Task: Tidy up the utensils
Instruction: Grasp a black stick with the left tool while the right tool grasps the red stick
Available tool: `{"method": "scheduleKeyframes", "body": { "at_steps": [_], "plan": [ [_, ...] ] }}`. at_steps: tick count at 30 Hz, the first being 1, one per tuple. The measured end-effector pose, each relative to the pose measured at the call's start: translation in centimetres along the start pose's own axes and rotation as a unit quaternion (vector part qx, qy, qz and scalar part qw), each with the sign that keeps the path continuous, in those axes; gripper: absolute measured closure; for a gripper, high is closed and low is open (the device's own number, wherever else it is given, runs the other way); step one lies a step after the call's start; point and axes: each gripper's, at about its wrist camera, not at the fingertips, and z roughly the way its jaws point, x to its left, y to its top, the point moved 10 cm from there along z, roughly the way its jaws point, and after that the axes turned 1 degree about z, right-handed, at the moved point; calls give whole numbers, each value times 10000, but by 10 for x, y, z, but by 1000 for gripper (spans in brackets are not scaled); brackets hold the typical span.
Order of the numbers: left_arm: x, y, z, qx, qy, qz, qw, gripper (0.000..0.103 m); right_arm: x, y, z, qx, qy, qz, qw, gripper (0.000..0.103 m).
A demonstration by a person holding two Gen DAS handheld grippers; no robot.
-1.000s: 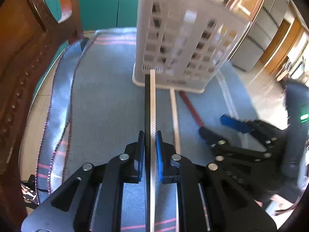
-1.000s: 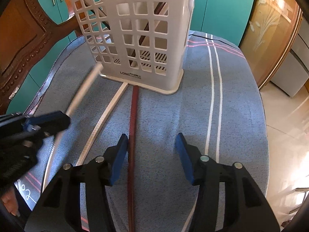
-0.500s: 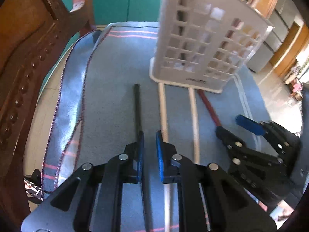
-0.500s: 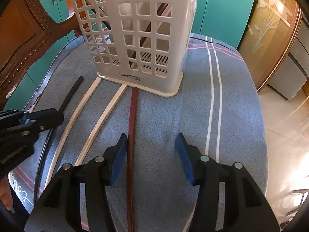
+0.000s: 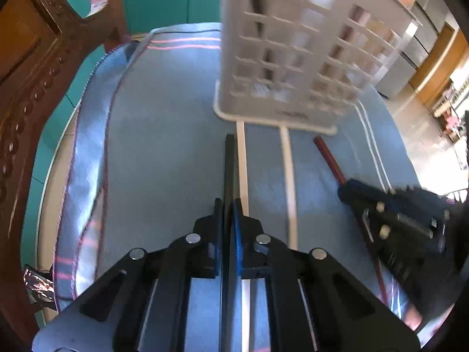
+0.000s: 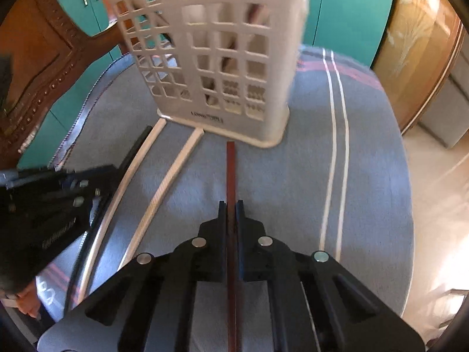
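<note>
A white slotted utensil basket (image 5: 296, 58) (image 6: 217, 58) stands on the blue cloth, with some sticks inside. My left gripper (image 5: 228, 205) is shut on a black chopstick (image 5: 229, 164). Two white chopsticks (image 5: 242, 164) (image 5: 288, 182) lie on the cloth to its right, their tips at the basket's base. My right gripper (image 6: 231, 205) is shut on a dark red chopstick (image 6: 231, 173) that points at the basket. The left gripper (image 6: 88, 182) shows in the right wrist view, the right gripper (image 5: 366, 193) in the left wrist view.
A carved wooden chair (image 5: 38, 67) stands at the left edge of the table. The blue cloth (image 6: 366, 152) has white stripes on the right. Teal cabinets (image 6: 348, 17) are behind the basket. The table edge drops off to the floor at the right.
My left gripper, open around the black chopstick half a second ago, has shut on it. My right gripper has shifted left and shut on the dark red chopstick.
</note>
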Motion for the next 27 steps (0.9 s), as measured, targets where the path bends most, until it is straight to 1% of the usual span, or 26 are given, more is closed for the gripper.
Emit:
{"method": "scheduleKeyframes", "body": {
  "at_steps": [2, 4, 6, 7, 9, 11, 13, 15, 17, 19, 21, 22, 23, 24, 25, 26, 27],
  "plan": [
    [-3, -7, -2, 48, -51, 126, 9999, 95, -6, -6, -4, 246, 273, 3, 9993, 97],
    [-4, -12, -4, 60, -81, 191, 9998, 95, -16, -7, -5, 352, 308, -52, 9989, 97],
    [-1, -11, -3, 44, -30, 154, 9999, 95, -18, -8, -7, 341, 302, -54, 9989, 95],
    [1, -8, -3, 30, 3, 126, 9999, 95, -18, -7, -6, 312, 301, -41, 9991, 93],
    [4, -2, -1, -5, 103, 77, 9999, 95, -13, -5, -6, 224, 249, -122, 9994, 84],
    [8, 6, 3, -57, 267, 92, 9996, 94, -6, -3, -4, 143, 136, -235, 9995, 73],
    [13, 18, 11, -98, 404, 108, 9991, 94, 0, -1, -3, 65, -13, -345, 9994, 67],
    [13, 22, 14, -116, 470, 114, 9988, 93, 5, 2, 0, -30, -212, -459, 9987, 64],
    [16, 27, 17, -123, 524, 126, 9985, 92, 8, 5, 1, -116, -319, -489, 9982, 61],
    [17, 29, 18, -121, 581, 151, 9981, 91, 9, 6, 2, -117, -311, -431, 9985, 61],
    [17, 27, 16, -119, 612, 169, 9979, 91, 10, 8, 4, -87, -267, -371, 9989, 62],
    [17, 28, 17, -120, 626, 185, 9978, 91, 9, 9, 4, -87, -290, -334, 9990, 68],
    [13, 23, 12, -128, 632, 183, 9978, 91, 6, 9, 3, -92, -291, -303, 9991, 78],
    [13, 24, 13, -135, 633, 179, 9977, 91, 1, 10, 2, -83, -257, -288, 9992, 83],
    [13, 24, 13, -145, 643, 194, 9976, 91, -1, 12, 2, -82, -258, -287, 9992, 94],
    [11, 22, 11, -155, 648, 203, 9976, 92, -8, 8, -3, -82, -211, -279, 9994, 96],
    [11, 22, 12, -168, 640, 211, 9976, 94, -9, 7, -4, -90, -179, -274, 9994, 96]
  ]
}}
